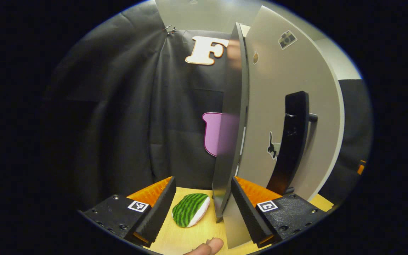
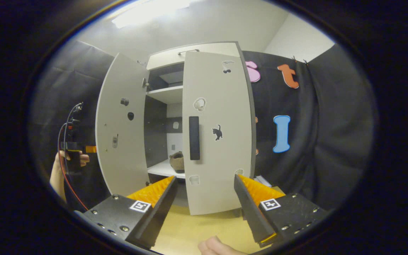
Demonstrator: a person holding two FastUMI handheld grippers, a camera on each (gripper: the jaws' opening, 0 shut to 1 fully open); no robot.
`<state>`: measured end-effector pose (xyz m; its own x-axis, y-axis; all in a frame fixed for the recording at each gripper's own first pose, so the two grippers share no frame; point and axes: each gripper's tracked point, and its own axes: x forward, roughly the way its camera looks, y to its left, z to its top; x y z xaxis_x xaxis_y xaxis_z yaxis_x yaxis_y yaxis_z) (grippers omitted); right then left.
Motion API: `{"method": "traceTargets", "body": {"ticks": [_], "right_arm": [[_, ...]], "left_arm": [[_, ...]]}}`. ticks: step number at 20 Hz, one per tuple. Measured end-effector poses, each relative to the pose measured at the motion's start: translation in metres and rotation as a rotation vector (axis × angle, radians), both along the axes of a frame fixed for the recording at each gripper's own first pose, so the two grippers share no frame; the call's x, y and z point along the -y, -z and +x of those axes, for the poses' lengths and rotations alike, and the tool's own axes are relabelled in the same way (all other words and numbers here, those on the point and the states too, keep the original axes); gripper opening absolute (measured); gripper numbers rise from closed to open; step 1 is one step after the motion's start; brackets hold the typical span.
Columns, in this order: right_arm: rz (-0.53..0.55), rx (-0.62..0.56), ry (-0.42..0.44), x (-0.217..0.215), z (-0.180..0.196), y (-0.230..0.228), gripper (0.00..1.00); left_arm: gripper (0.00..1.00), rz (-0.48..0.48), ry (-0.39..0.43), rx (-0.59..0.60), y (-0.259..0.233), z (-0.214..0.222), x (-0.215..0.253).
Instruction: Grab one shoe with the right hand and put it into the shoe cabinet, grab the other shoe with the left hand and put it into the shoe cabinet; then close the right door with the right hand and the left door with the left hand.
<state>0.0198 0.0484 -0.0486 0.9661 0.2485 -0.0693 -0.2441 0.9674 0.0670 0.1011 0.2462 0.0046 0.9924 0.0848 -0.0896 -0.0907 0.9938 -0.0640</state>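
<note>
In the right gripper view the shoe cabinet (image 2: 197, 53) has its left door (image 2: 122, 141) swung wide open, while the right door (image 2: 218, 134) with its black handle (image 2: 194, 138) covers the right half. A brown shoe (image 2: 177, 161) lies on the lower shelf, partly hidden by the right door. My right gripper (image 2: 205, 177) is open, a short way in front of that door. My left gripper (image 1: 203, 180) is open at the left door's free edge (image 1: 230, 124), which stands just inside its right finger. The door's outer handle (image 1: 290, 141) is to the right.
A green striped slice-shaped object (image 1: 191, 209) lies on the wooden table (image 1: 175, 241) between my left gripper's fingers. A hand (image 2: 58, 173) holds the left gripper behind the open door, with a red cable hanging from it. Black cloth walls surround the cabinet.
</note>
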Motion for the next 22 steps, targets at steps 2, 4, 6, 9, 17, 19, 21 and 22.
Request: {"method": "traceTargets", "body": {"ticks": [2, 4, 6, 9, 17, 19, 21, 22], "right_arm": [[0.027, 0.02, -0.001, 0.0, -0.011, -0.005, 0.96], [0.002, 0.038, 0.007, 0.001, -0.02, -0.006, 0.96], [-0.031, 0.048, -0.003, -0.007, -0.026, -0.003, 1.0], [-0.037, 0.053, -0.038, -0.021, -0.034, 0.001, 0.96], [-0.039, 0.074, -0.007, -0.023, -0.05, 0.003, 0.97], [-0.034, 0.089, 0.019, -0.017, -0.052, 0.0, 0.97], [-0.043, 0.091, 0.028, -0.014, -0.054, 0.003, 0.97], [-0.042, 0.09, 0.027, -0.014, -0.054, 0.004, 0.96]], "left_arm": [[0.95, -0.002, 0.004, 0.034, -0.009, 0.002, 0.001], [0.96, -0.004, 0.014, 0.016, -0.009, 0.005, 0.007], [0.91, -0.002, 0.036, -0.003, -0.009, 0.01, 0.02], [0.9, 0.02, 0.063, -0.007, -0.009, 0.011, 0.039], [0.95, 0.016, 0.057, 0.008, -0.009, 0.017, 0.071], [0.95, 0.029, 0.044, 0.011, -0.011, 0.018, 0.072], [0.95, 0.037, 0.04, 0.022, -0.014, 0.021, 0.076], [0.95, 0.038, 0.045, 0.024, -0.015, 0.021, 0.081]]}}
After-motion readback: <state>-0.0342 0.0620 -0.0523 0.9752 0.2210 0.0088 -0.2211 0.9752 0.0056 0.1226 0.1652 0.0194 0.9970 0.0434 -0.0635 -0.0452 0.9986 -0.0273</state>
